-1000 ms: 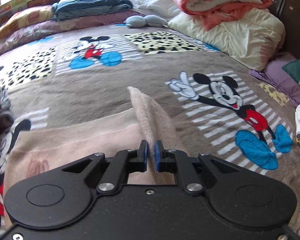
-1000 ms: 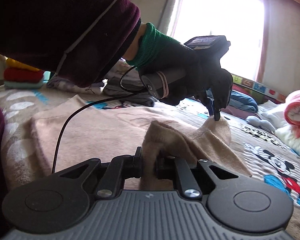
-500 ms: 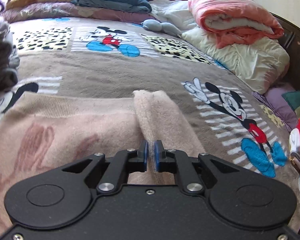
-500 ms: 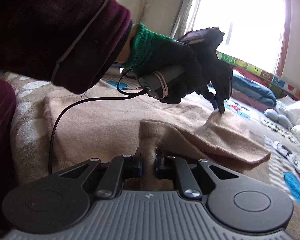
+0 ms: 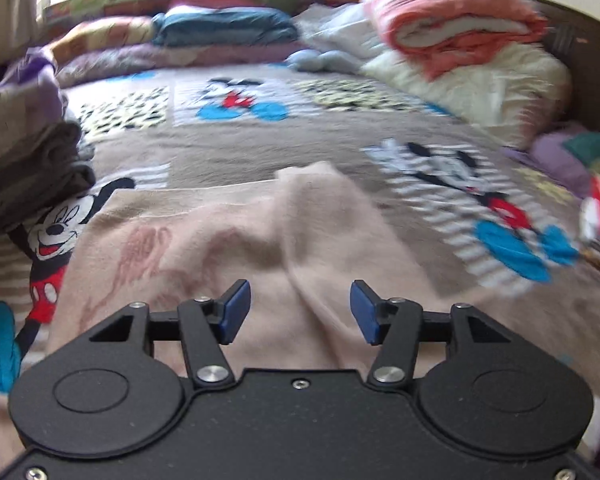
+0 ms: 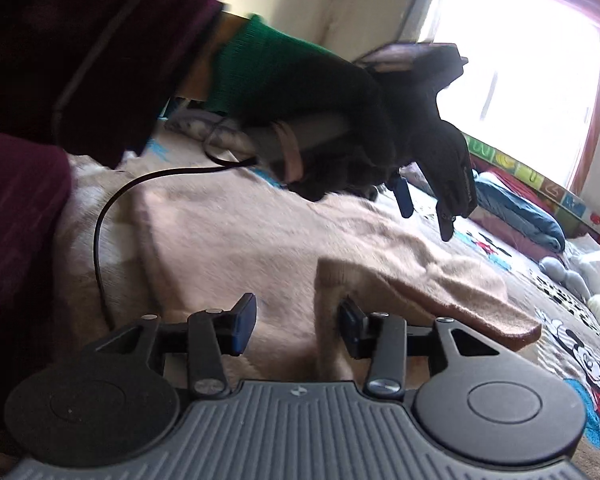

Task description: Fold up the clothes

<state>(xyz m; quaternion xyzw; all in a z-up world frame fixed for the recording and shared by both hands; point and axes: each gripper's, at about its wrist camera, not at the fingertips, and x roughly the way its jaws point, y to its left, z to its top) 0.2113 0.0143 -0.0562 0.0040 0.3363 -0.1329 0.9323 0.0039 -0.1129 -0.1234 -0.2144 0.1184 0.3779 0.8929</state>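
Left hand-held gripper (image 5: 299,312) gapes above unlabeled beige sweater (image 5: 228,248).

Your left gripper (image 5: 298,310) has a matte black body with two round raised discs, silver pivot screws on its black link arms, and blue pads (image 5: 236,312) on the fingertips. Your right gripper (image 6: 296,326) is built the same, but its near deck is grey and ribbed, with one small screw in the middle; its pads (image 6: 245,323) are blue too. Your left hand (image 6: 340,128) wears a black glove with a green knit cuff (image 6: 244,68), a strip of bare skin behind it, then a dark maroon sleeve (image 6: 72,40). A thin black cable (image 6: 112,204) loops from the grey handle (image 6: 300,140), which carries a pale band.
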